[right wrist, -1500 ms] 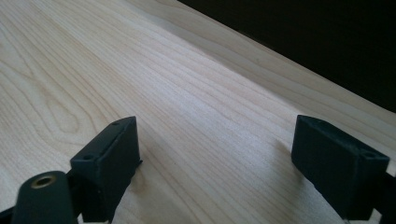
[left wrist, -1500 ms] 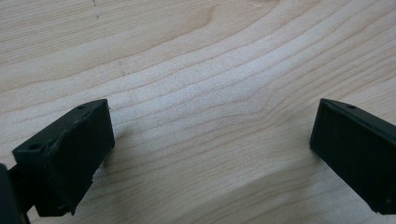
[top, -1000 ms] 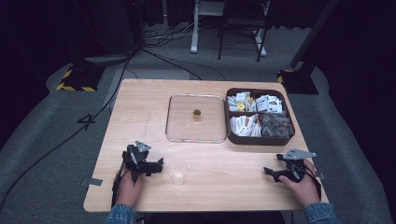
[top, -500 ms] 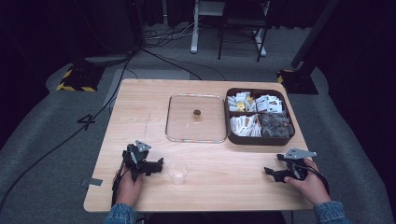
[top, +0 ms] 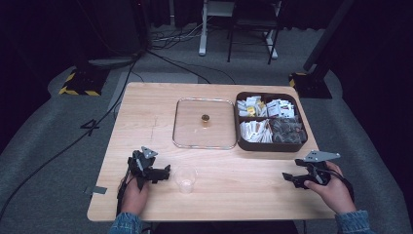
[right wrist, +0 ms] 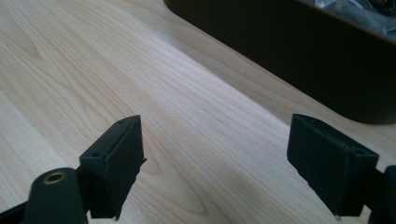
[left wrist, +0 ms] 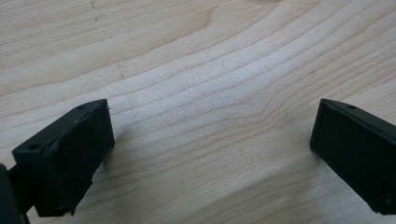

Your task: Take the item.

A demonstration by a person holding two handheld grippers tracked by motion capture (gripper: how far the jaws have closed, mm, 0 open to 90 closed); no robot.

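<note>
Left gripper: your left gripper (top: 165,170) rests low on the near-left part of the wooden table (top: 146,112), held in your left hand (top: 134,192); its jaws stand wide apart with bare wood grain between them in the left gripper view (left wrist: 212,135).
Right gripper: your right gripper (top: 288,178) sits at the near-right edge in your right hand (top: 333,187), a grey three-cornered plate (top: 321,156) on top; its jaws are spread wide and hold nothing, with bare table between them in the right gripper view (right wrist: 215,172).
Clear cup: a small transparent plastic cup (top: 185,179) stands upright just beside your left gripper's tips, on their right; whether they touch it you cannot tell.
Glass lid: a square clear lid (top: 185,109) with a small brass-coloured knob (top: 205,118) lies flat at mid-table, well apart from both grippers.
Box: a dark brown compartment box (top: 298,141) touches or nearly touches the lid's right edge; it holds packets, white and yellow ones at the back and left, dark wrapped ones at front right. Its dark wall (right wrist: 299,60) crosses the upper part of the right gripper view, ahead of your right jaws.
In the way: between your right gripper and the box lies open table; the cup stands between your two grippers, nearer the left.
Surroundings: cables (top: 97,117) trail over grey floor beyond the table, with a yellow-and-black striped base (top: 78,90) at the left.
</note>
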